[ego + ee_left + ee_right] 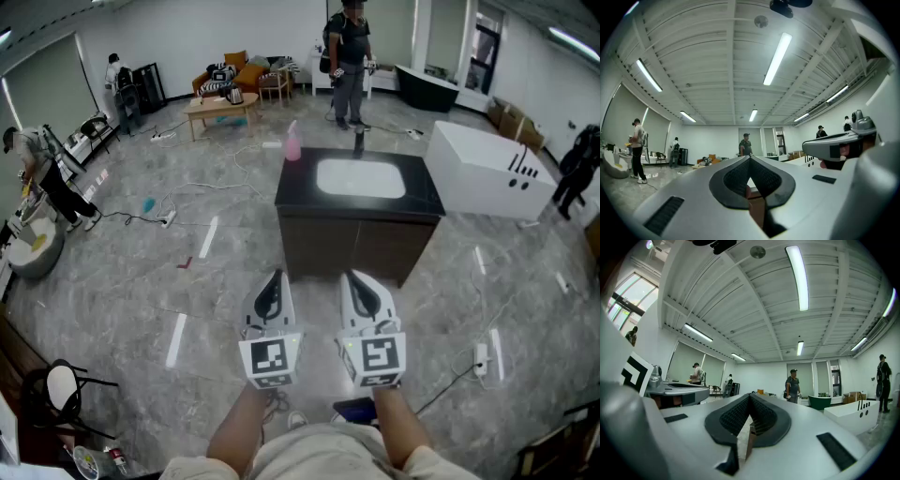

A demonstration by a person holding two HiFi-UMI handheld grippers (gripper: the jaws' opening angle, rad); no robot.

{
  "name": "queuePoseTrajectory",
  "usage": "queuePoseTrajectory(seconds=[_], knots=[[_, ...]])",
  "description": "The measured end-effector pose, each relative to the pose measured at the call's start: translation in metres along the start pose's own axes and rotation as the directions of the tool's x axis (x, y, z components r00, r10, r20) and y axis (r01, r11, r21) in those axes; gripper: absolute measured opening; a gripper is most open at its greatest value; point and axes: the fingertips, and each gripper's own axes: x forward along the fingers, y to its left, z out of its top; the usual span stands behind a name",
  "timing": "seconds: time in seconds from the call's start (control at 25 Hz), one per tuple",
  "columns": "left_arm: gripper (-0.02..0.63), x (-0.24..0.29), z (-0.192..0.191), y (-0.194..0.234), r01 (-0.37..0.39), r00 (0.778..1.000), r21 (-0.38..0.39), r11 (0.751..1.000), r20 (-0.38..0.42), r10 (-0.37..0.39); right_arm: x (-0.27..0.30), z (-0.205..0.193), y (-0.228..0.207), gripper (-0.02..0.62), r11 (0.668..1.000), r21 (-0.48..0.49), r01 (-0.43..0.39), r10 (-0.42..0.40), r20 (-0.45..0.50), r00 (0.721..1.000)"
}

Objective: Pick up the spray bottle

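The spray bottle (292,141) is pink with a pale top and stands upright on the back left corner of a black countertop (300,195). That top carries a white sink (361,178) and a black faucet (358,142). Both grippers are held side by side in front of the cabinet, well short of the bottle. My left gripper (275,276) is shut with nothing in it, its jaws meeting in a point (750,157). My right gripper (353,276) is shut and empty too (750,395). Each gripper shows at the edge of the other's view.
A brown cabinet (356,246) stands under the countertop. A white bathtub (487,169) lies to the right, and a person (349,58) stands behind the counter. Cables and a power strip (481,357) lie on the marble floor. A wooden table (220,108) and sofa are at the back left.
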Motion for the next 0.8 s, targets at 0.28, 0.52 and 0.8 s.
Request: queuePoseTrajectory(seconds=[0.28,0.52,0.8], knots=[[0.000,0.000,0.000,0.013,0.005,1.000,-0.009,1.000,0.005,-0.005,0.010,0.001,0.013,0.003,1.000,-0.013,0.003,-0.003,-0.022,1.000],[0.000,-0.003,-0.002,0.021,0.016,1.000,-0.014,1.000,0.003,-0.016,0.016,0.001,0.023,0.003,1.000,-0.006,0.011,-0.011,-0.029,1.000],[0.001,-0.011,-0.008,0.037,0.046,0.999,-0.032,0.998,0.016,-0.045,0.020,0.002,0.046,0.003,1.000,0.016,0.014,-0.015,0.032,0.999]])
